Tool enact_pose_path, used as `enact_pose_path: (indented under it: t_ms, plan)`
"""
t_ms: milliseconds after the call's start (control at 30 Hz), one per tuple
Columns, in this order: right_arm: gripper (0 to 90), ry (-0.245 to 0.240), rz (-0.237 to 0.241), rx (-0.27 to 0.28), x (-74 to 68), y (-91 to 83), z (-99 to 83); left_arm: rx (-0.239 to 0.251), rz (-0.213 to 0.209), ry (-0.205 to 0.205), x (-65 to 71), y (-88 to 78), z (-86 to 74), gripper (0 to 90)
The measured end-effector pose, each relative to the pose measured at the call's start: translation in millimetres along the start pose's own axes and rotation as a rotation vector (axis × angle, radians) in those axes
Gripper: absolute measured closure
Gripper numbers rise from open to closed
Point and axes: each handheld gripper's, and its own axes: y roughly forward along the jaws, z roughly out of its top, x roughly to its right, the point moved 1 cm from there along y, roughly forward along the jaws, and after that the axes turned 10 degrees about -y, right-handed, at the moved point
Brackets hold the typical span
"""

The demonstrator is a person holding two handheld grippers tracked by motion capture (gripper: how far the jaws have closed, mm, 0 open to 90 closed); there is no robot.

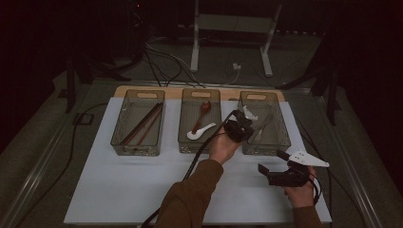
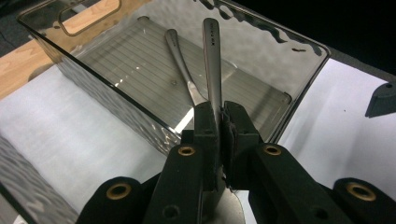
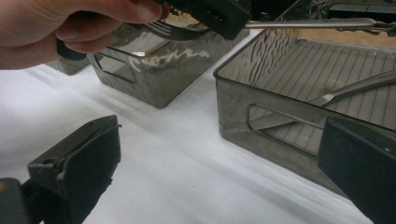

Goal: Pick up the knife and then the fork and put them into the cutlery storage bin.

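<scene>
At the near edge of the desk [image 1: 119, 190], toward five o'clock in the high view, the right claw [image 1: 269, 170] rested in the person's right hand, its grey three-cornered plate on top. Its jaws stood released and wide apart, nothing between them; in the right gripper view they framed bare white desk surface [image 3: 187, 177] and the near wall of the right-hand bin [image 3: 280, 135].

Farther in, just right of centre in the high view, the left claw [image 1: 244, 124] was held in the left hand [image 1: 223, 146] above the near left corner of the right-hand bin [image 1: 280, 142]. Its jaws were clenched on a metal fork [image 2: 212, 60], gripped near the tined end. The handle ran forward from the jaws toward twelve o'clock in the left gripper view, over the bin's open top, and the fork was clear of the bin floor. In the right gripper view the same fork [image 3: 317, 23] lay level above the bin rim, the tines showing beside the hand.

Inside the right-hand bin a second metal utensil [image 2: 180, 60] lay on the ribbed floor.

Beyond, at twelve o'clock, the middle bin [image 1: 187, 142] held a white spoon [image 1: 199, 133] and a brown spoon [image 1: 203, 111]. At ten o'clock, the left bin [image 1: 119, 137] held dark chopsticks [image 1: 142, 124] laid lengthwise.
</scene>
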Motion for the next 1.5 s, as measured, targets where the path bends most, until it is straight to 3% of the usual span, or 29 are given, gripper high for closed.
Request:
enact_pose_path:
  t_ms: [300,400,433,467,533,600,700,800,1033,1200,1500]
  plan:
    - [0.0,-0.002,0.000,0.000,0.2,0.0,-0.1,-0.015,-0.014,-0.009,9.5,13.1,1.5,86.6]
    - [0.0,-0.005,0.000,-0.003,0.0,0.3,-0.3,0.000,-0.026,-0.035,9.5,17.3,1.9,85.6]
    - [0.0,-0.005,0.000,-0.005,-0.3,0.6,-0.4,0.014,-0.053,-0.064,7.6,18.1,2.0,77.2]
    - [0.0,-0.006,-0.001,-0.007,-0.7,0.8,-0.4,0.025,-0.055,-0.091,6.3,18.2,2.3,61.3]
    - [0.0,-0.014,-0.002,-0.008,-1.2,1.0,-0.6,0.065,-0.049,-0.098,4.2,14.0,1.7,36.4]
    - [0.0,-0.014,-0.003,-0.009,-1.0,0.5,-0.8,0.081,-0.057,-0.117,-0.4,7.5,0.4,26.3]
    - [0.0,-0.011,-0.005,-0.009,-0.6,-0.2,-1.2,0.137,-0.062,-0.112,-6.9,-9.0,-5.6,16.6]
    - [0.0,-0.014,-0.006,-0.011,-0.9,-0.6,-1.4,0.154,-0.058,-0.090,-15.4,-27.6,-14.6,10.9]
    - [0.0,-0.010,-0.010,-0.011,-2.2,-0.5,-1.9,0.223,-0.041,-0.109,-43.9,-86.4,-44.1,2.6]
    - [0.0,-0.016,-0.007,-0.012,-3.9,-0.3,-2.9,0.282,0.010,-0.108,-64.8,-132.8,-75.8,1.0]
    - [0.0,-0.017,-0.013,0.006,-5.4,-5.8,-4.4,0.373,0.144,-0.162,-103.9,-203.0,-144.6,0.9]
